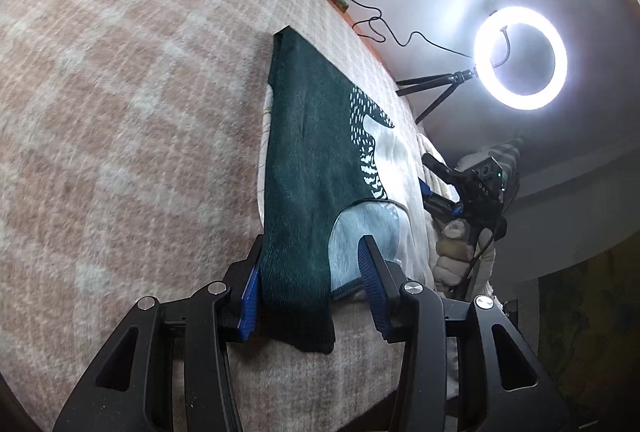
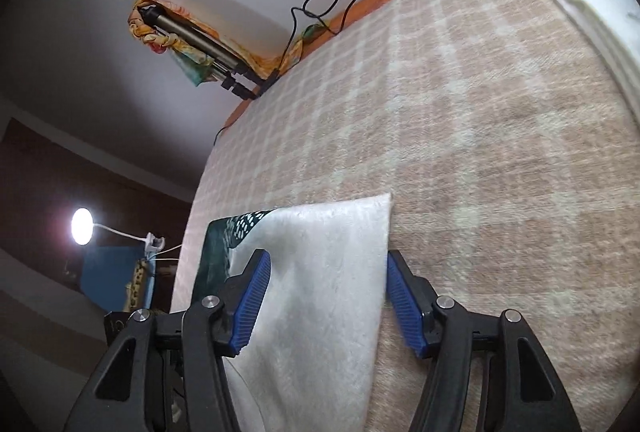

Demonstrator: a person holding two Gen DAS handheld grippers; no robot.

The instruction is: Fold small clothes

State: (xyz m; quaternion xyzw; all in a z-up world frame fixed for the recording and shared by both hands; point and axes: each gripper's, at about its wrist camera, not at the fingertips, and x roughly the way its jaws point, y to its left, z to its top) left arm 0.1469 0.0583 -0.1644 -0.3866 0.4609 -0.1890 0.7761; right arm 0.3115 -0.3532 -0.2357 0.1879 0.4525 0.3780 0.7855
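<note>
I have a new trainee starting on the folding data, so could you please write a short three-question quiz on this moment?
1. True or false: both grippers have their jaws spread, with cloth lying between them.
2. Which part of the garment lies between the right gripper jaws? A) dark green B) white C) orange
3. Fill in: the garment lies on a checked ____.

Key
1. True. The left gripper straddles the green edge; the right one straddles the white part. Neither has closed.
2. B. The green part shows only to the left in the right wrist view.
3. Blanket, beige and white.
</note>
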